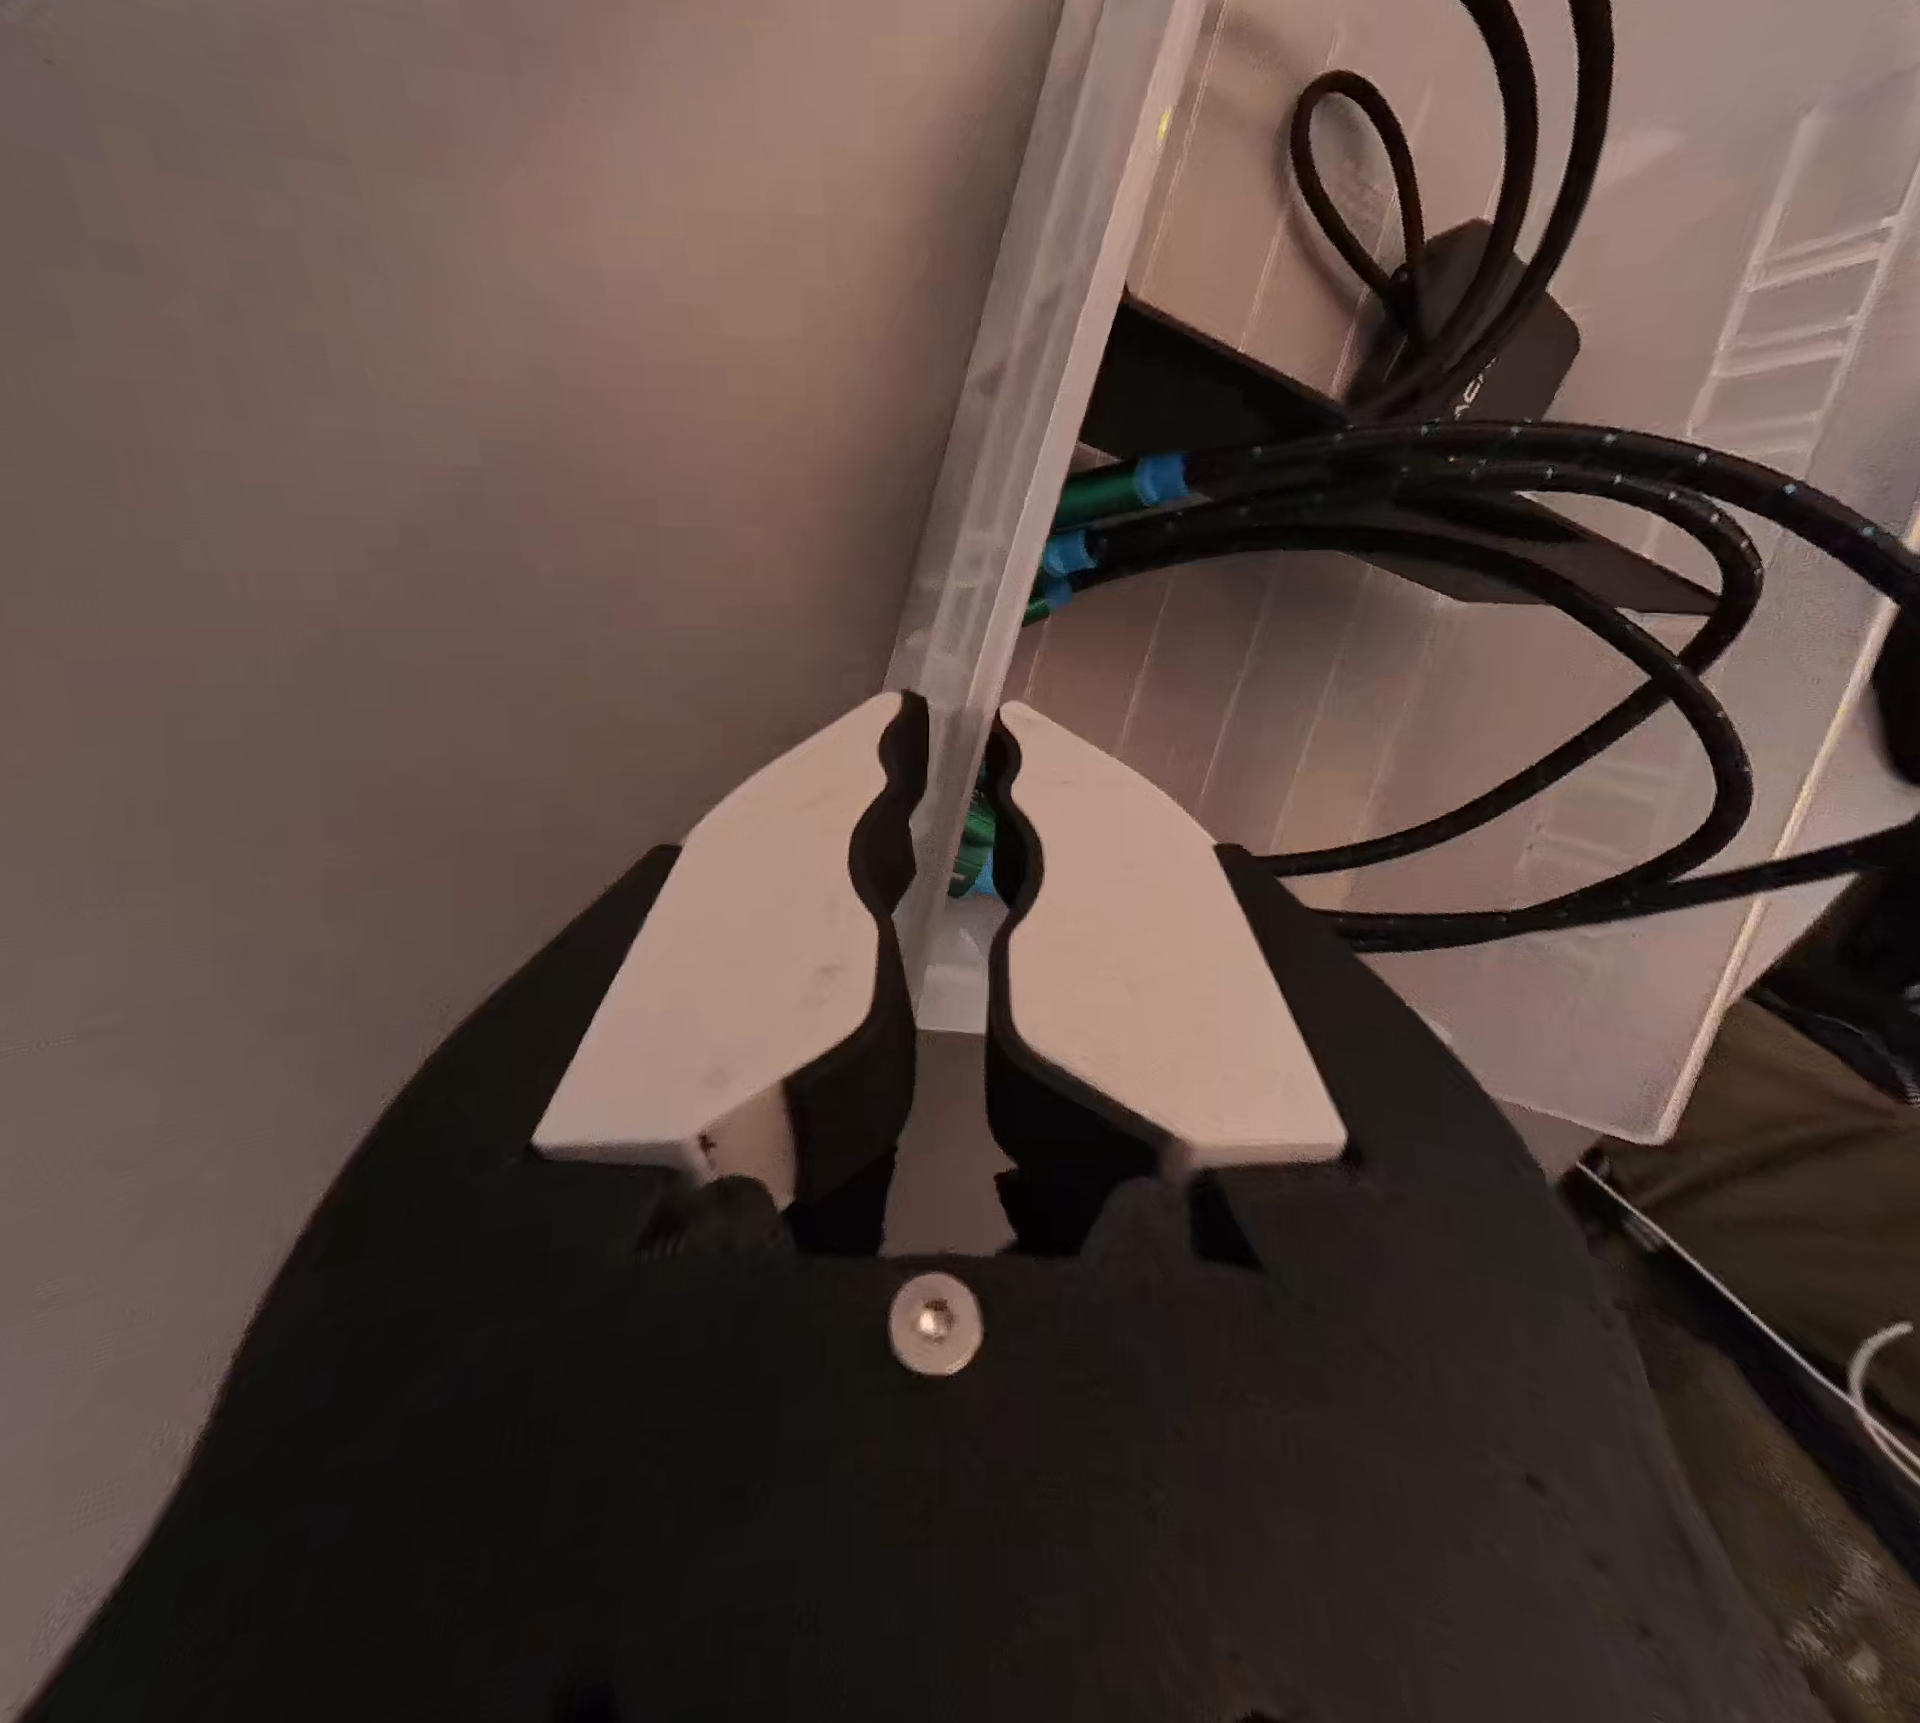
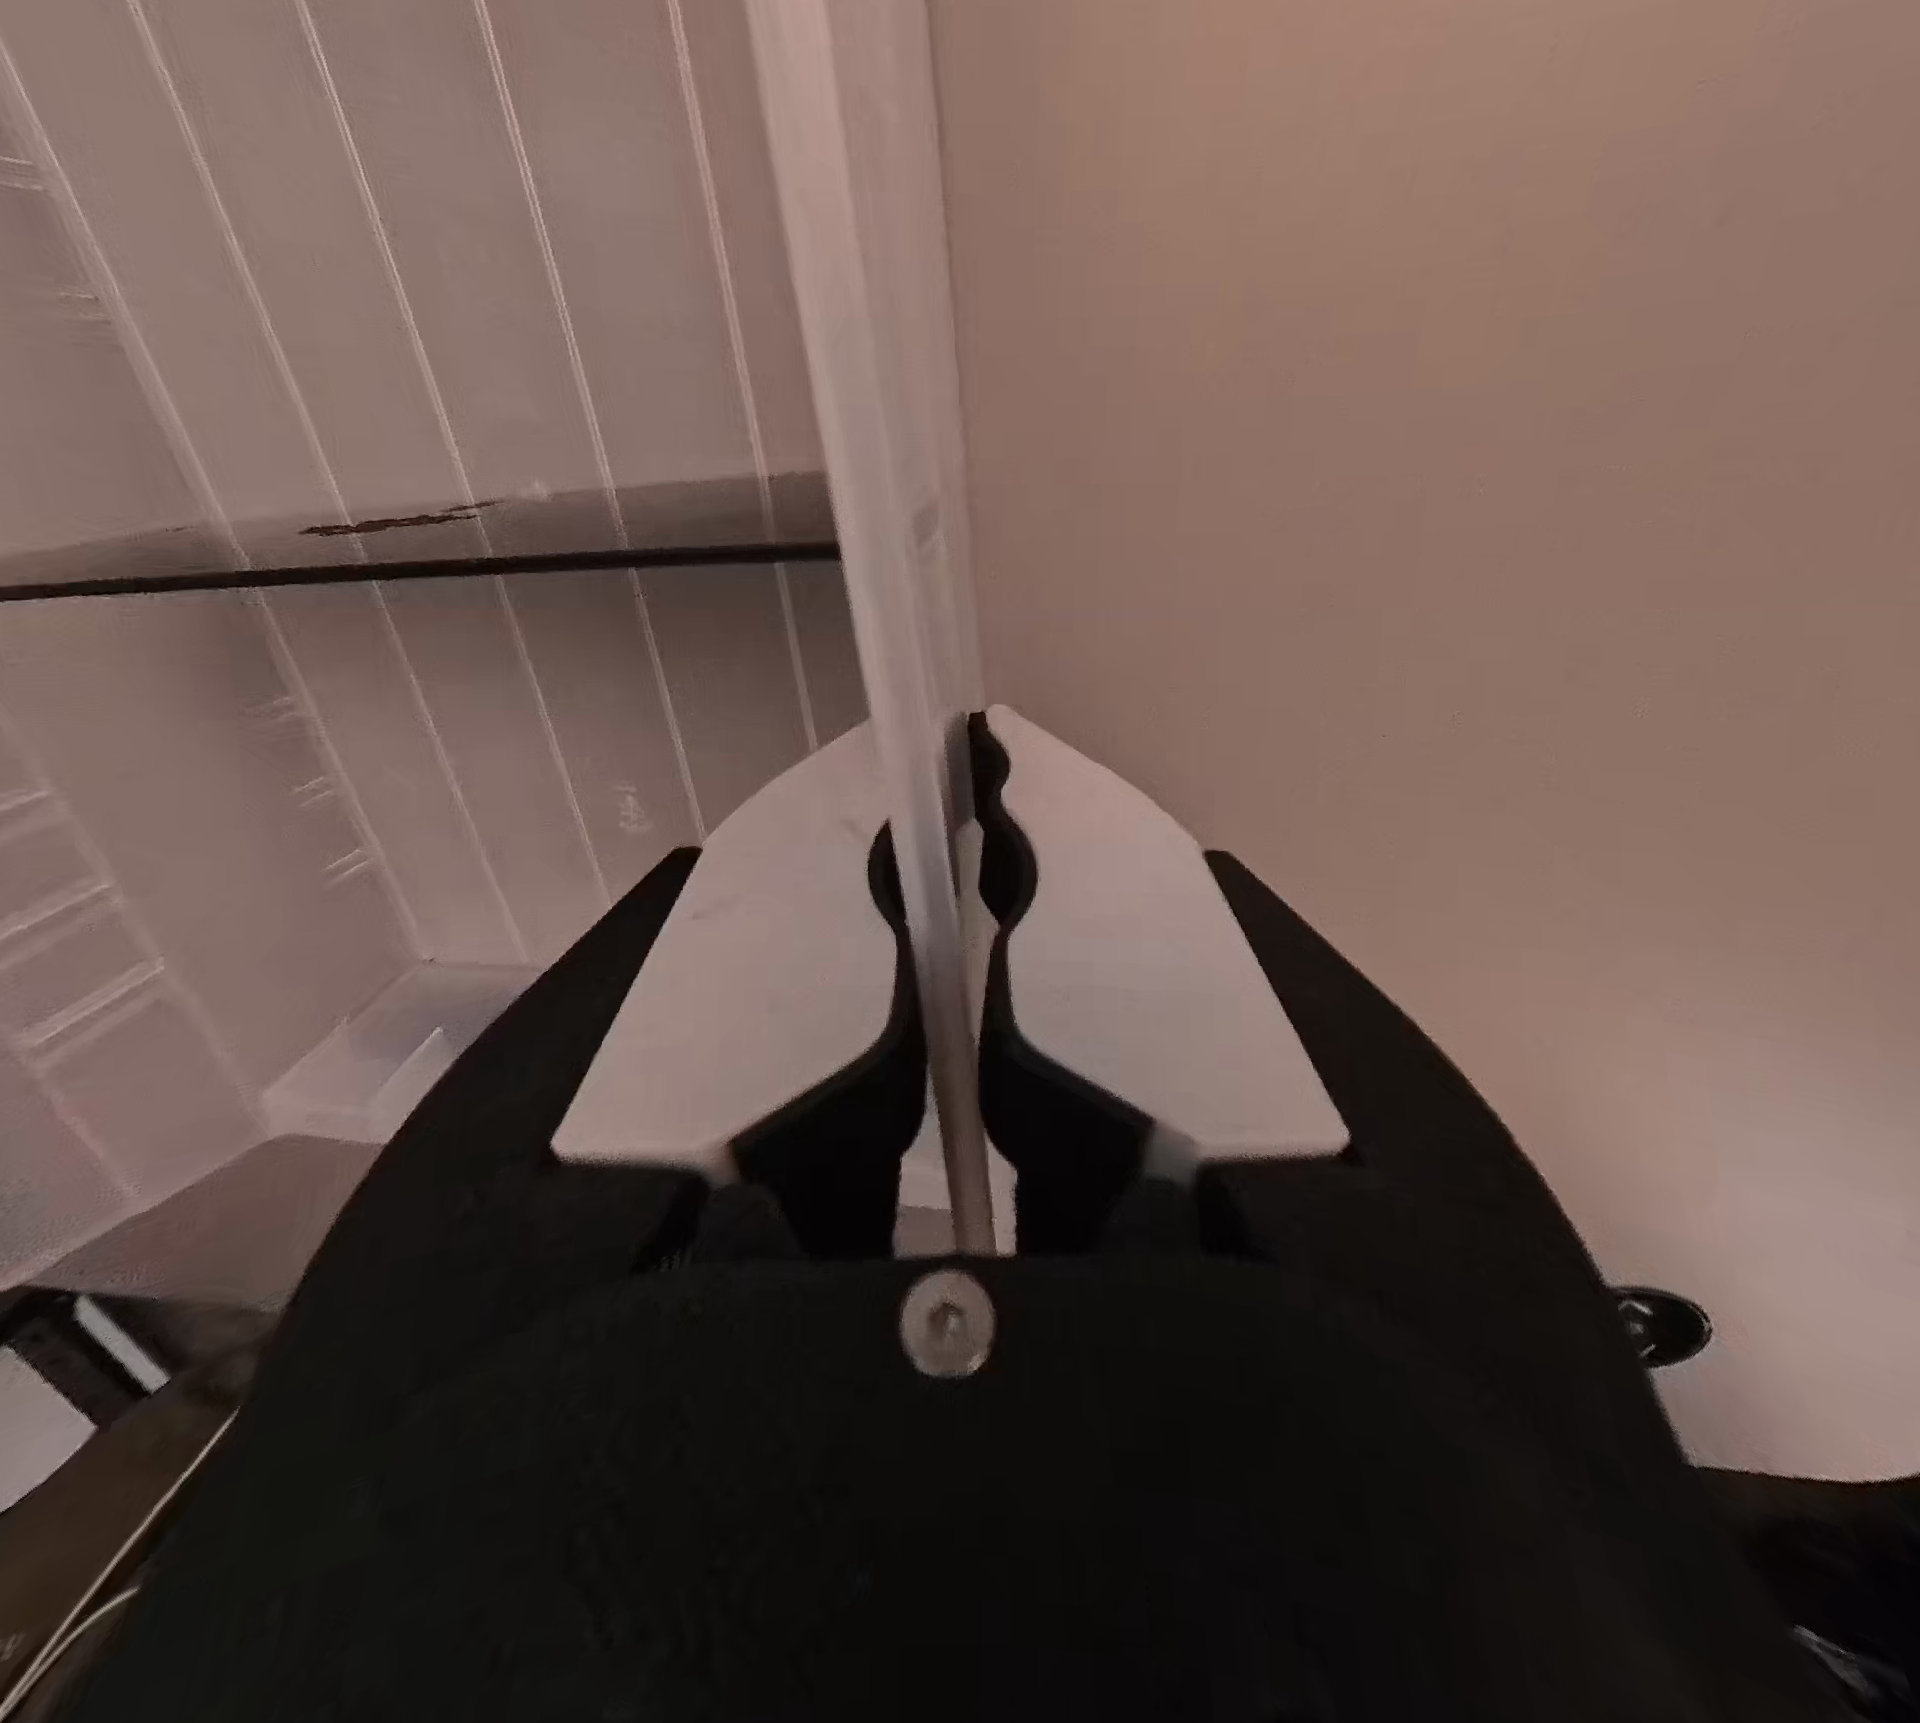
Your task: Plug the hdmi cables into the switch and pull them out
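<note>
Both the left gripper (image 1: 954, 723) and right gripper (image 2: 951, 728) are clenching the clear bin's rim (image 1: 1049, 343), HDMI cables (image 1: 1558, 468) lying inside.

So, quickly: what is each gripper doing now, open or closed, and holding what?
Left gripper: closed on the clear box wall.
Right gripper: closed on a clear box wall.

A small black adapter box (image 1: 1496, 354), at the upper right of the left wrist view, is showing a few pale printed letters on its face, partly cut off by black cables. The right wrist view is showing no legible markings.
</note>
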`<state>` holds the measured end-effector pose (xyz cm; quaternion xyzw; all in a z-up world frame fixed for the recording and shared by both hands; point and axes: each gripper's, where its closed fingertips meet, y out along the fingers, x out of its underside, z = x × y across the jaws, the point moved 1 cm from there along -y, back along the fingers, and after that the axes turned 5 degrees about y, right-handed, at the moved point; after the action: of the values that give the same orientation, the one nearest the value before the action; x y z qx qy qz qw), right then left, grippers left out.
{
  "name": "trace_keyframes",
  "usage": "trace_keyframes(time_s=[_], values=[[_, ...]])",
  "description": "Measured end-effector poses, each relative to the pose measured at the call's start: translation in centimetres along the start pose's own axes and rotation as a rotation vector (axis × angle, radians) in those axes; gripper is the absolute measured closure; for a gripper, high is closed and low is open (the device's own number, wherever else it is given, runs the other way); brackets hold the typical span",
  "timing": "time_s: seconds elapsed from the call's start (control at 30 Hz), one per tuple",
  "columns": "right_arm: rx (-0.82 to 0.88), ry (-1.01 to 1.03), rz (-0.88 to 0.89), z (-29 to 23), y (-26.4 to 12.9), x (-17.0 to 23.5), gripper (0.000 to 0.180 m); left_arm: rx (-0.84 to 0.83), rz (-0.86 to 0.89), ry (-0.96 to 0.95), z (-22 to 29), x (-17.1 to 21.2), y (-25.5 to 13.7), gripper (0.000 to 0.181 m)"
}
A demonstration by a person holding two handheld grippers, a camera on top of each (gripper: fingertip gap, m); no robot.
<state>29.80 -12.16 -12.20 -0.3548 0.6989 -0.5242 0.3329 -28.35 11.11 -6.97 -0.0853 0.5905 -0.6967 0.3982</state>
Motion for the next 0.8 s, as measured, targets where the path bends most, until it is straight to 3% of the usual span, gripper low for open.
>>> trace_keyframes(time_s=[0.27, 0.43, 0.8], values=[[0.032, 0.029, 0.007, -0.5, 0.2, -1.5, 0.174, -0.127, 0.069, -0.433, -8.1, 9.1, -6.5, 0.172], [0.034, 0.033, 0.022, -0.1, 0.2, -2.6, 0.174, -0.137, 0.045, -0.505, -8.3, 14.2, -8.6, 0.174], [0.050, -0.110, -0.038, -0.3, 0.2, -2.5, 0.174, -0.103, 0.061, -0.535, -8.2, 15.6, -9.1, 0.172]])
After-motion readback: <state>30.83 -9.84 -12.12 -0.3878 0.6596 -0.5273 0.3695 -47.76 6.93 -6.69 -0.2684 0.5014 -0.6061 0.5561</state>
